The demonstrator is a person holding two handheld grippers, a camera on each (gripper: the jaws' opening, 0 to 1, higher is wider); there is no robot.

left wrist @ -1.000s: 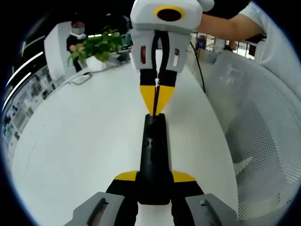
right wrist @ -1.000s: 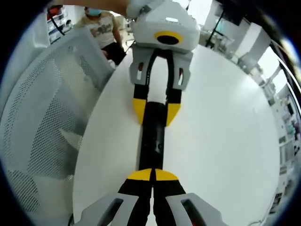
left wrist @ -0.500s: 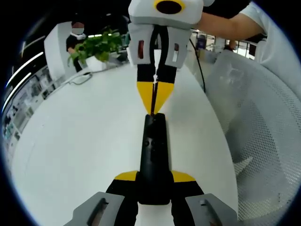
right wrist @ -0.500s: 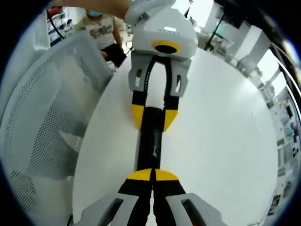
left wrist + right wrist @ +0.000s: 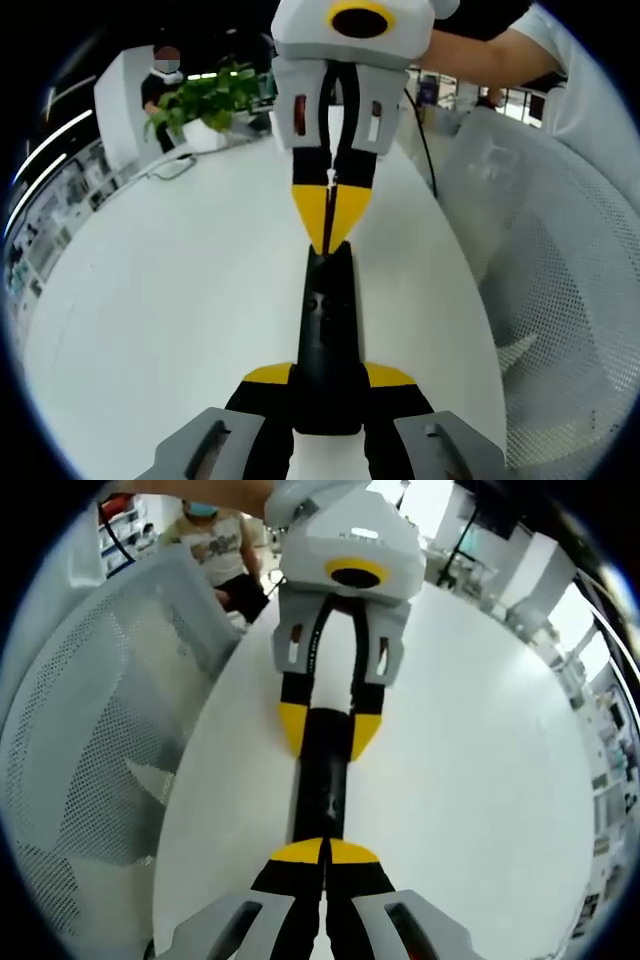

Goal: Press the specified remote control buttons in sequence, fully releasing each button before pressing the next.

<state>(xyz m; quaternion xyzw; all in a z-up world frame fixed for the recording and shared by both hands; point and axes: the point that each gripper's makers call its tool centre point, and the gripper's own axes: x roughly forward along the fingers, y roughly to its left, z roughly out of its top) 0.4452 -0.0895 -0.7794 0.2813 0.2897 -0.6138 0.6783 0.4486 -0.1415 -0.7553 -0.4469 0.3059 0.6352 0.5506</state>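
A long black remote (image 5: 325,330) lies lengthwise over the white table (image 5: 170,300). My left gripper (image 5: 328,375) is shut on its near end, one yellow tip on each side. From the top of the left gripper view comes my right gripper (image 5: 328,225), jaws shut, its yellow tips touching the remote's far end. In the right gripper view the remote (image 5: 322,780) runs away from my shut right gripper (image 5: 323,852), which rests on its near end. The left gripper (image 5: 328,730) clamps its far part there. I cannot tell which button lies under the tips.
A white mesh chair (image 5: 545,260) stands close to the table's edge, also seen as the chair (image 5: 90,740) in the right gripper view. A potted plant (image 5: 205,95) and a thin cable-like thing (image 5: 170,168) sit at the table's far side. A person (image 5: 215,540) sits beyond.
The right gripper's shut tips have dipped slightly lower onto the remote's far end. The left gripper's hold on the remote is unchanged.
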